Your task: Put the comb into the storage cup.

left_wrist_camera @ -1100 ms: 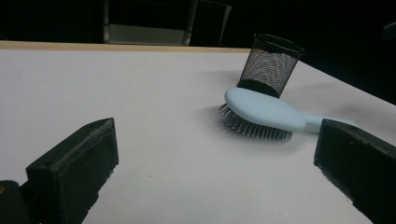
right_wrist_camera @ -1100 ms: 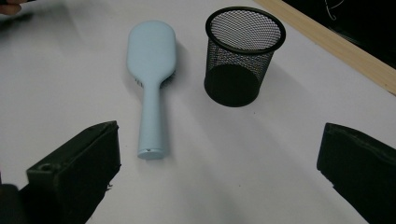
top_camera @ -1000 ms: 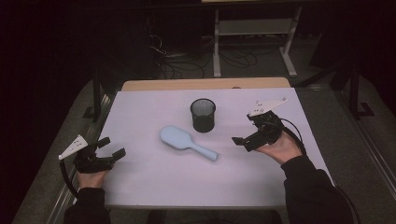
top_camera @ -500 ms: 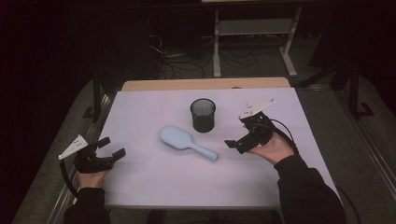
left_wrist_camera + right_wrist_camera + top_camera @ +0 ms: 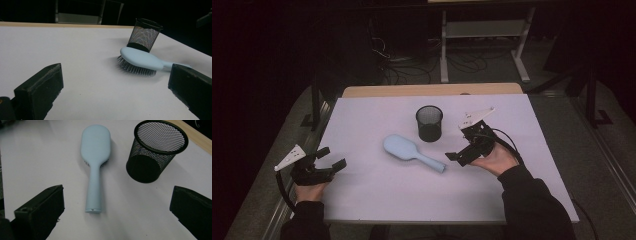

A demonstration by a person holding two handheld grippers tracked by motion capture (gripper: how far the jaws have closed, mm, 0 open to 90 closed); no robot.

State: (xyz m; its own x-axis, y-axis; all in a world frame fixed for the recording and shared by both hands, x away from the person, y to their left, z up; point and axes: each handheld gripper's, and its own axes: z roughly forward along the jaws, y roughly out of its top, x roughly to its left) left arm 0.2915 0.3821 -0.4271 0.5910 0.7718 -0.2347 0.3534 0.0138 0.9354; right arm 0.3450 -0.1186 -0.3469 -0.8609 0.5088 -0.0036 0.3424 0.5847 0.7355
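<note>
My left gripper [image 5: 117, 92]: jaws wide apart, nothing between them, low over the table.
Hairbrush [image 5: 141, 59]: light blue, lying bristles down ahead of me, handle pointing right towards my right-hand jaw.
Mesh cup [image 5: 145, 34]: black, upright, just behind the brush head.
Table [image 5: 75, 50]: white top with a wooden far edge.

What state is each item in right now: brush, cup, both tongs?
Brush: lying bristles down on the table, not held.
Cup: upright, empty, apart from the brush.
Left tongs: open, holding nothing.
Right tongs: open, pointed at the brush handle, not touching it.
</note>
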